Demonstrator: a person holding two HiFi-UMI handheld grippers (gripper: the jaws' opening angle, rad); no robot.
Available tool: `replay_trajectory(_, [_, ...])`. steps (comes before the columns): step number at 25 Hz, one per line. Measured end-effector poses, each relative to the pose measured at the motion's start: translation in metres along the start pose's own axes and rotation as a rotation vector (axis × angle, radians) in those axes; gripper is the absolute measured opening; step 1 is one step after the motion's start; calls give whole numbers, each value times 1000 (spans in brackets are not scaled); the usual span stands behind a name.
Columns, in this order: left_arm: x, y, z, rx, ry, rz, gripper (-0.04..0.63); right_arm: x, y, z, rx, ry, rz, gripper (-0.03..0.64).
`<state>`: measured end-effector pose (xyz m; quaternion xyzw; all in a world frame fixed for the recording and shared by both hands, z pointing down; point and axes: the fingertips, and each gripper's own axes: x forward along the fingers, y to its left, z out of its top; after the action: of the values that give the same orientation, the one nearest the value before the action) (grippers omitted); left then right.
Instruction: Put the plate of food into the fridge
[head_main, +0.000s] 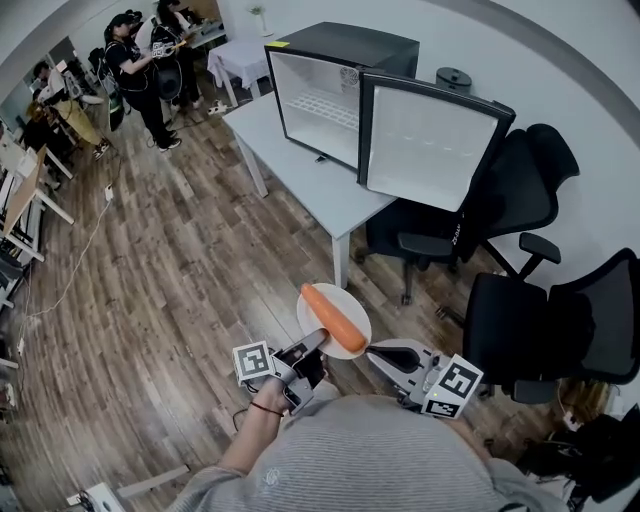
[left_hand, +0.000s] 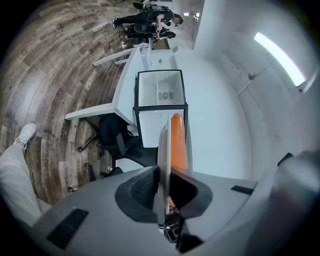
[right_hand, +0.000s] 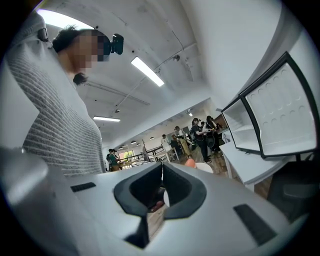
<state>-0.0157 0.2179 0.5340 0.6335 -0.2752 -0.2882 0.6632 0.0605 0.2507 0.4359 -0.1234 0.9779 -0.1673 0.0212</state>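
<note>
A white plate (head_main: 322, 309) carries a long orange carrot (head_main: 334, 317), held above the wooden floor in front of me. My left gripper (head_main: 315, 342) is shut on the plate's near rim. In the left gripper view the plate (left_hand: 163, 150) stands edge-on between the jaws, with the carrot (left_hand: 177, 140) beside it. My right gripper (head_main: 372, 350) sits just right of the plate, its jaws together with nothing between them. Its own view shows the right gripper (right_hand: 161, 167) with the carrot tip (right_hand: 190, 162) beyond. The small black fridge (head_main: 335, 95) stands open on a white table (head_main: 270, 140), its door (head_main: 430, 140) swung right.
Two black office chairs (head_main: 505, 205) (head_main: 565, 330) stand right of the table, between me and the fridge door. Several people (head_main: 140, 70) stand at desks at the far left back. A cable (head_main: 80, 260) trails over the wooden floor at left.
</note>
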Motion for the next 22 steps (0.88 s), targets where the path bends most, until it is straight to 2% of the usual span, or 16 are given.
replay_trajectory(13, [14,-25,167,1,22,-1,41,142,-76,52,-46,-14,-21,14])
replay_trajectory(22, [35,-32,248,6,58,-8,41,194,-112,59,-32,3,-63,14])
